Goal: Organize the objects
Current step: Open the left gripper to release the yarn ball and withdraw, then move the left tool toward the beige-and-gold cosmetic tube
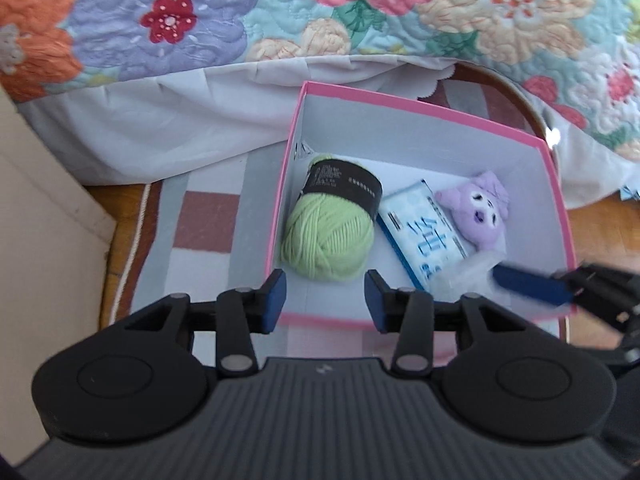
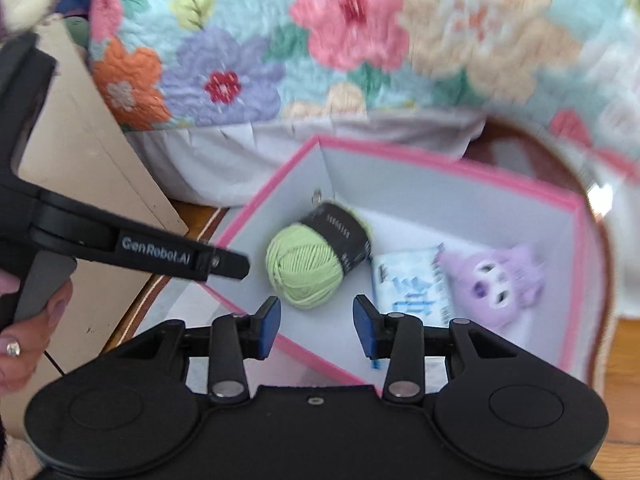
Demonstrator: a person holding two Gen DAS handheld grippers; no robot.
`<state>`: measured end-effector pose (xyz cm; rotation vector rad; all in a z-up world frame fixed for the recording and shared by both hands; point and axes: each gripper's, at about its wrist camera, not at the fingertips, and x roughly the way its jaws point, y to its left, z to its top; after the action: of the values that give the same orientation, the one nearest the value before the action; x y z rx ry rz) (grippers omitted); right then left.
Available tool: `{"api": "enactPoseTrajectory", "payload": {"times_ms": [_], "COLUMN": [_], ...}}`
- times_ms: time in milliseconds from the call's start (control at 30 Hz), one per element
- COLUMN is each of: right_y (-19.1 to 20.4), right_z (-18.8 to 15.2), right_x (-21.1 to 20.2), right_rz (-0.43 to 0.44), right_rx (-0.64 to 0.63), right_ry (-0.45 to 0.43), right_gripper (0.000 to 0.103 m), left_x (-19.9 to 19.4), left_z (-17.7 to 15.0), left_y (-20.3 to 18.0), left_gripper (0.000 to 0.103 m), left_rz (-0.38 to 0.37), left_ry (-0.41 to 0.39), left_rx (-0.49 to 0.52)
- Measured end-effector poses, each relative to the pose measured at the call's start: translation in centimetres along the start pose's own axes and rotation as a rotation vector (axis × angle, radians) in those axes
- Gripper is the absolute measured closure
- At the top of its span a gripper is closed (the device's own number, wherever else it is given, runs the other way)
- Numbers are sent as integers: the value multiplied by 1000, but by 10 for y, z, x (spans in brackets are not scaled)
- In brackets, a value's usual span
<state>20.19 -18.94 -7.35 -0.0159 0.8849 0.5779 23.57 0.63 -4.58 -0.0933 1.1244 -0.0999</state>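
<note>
Beside a bed draped in a floral quilt, a pink-edged box sits on a checked mat, already holding a ball of green yarn, a blue-and-white tissue pack and a small purple plush toy. Both tools hover over the box's near edge. The left hand-held gripper has its jaws apart and nothing between them, the yarn lying just ahead of its fingertips. The right hand-held gripper is likewise spread and empty, the yarn directly ahead and the tissue pack slightly to its right. The pack's long axis runs diagonally across the box floor, between yarn and toy. Judging by position, either hand could reach the yarn; the right is nearer the pack and toy.
</note>
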Motion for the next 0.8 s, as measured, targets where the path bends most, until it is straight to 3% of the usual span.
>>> {"api": "enactPoseTrajectory", "payload": {"times_ms": [133, 433, 567, 667, 800], "right_y": [12, 43, 60, 70, 73], "right_z": [2, -11, -22, -30, -39], "right_x": [-40, -102, -124, -134, -138], "right_rz": [-6, -10, 2, -8, -31], "right_rx": [-27, -102, -157, -198, -201], "right_ry": [-51, -54, -49, -44, -25], "right_gripper": [51, 45, 38, 22, 20], "left_x": [-26, -87, -107, -113, -115], "left_z": [-10, -32, -43, -53, -70], "left_y": [3, -4, -9, -9, -10], "left_gripper": [51, 42, 38, 35, 34], "left_rz": [-4, -6, -18, -85, -110], "left_ry": [15, -13, -21, 3, 14], "left_rx": [2, 62, 104, 91, 77]}}
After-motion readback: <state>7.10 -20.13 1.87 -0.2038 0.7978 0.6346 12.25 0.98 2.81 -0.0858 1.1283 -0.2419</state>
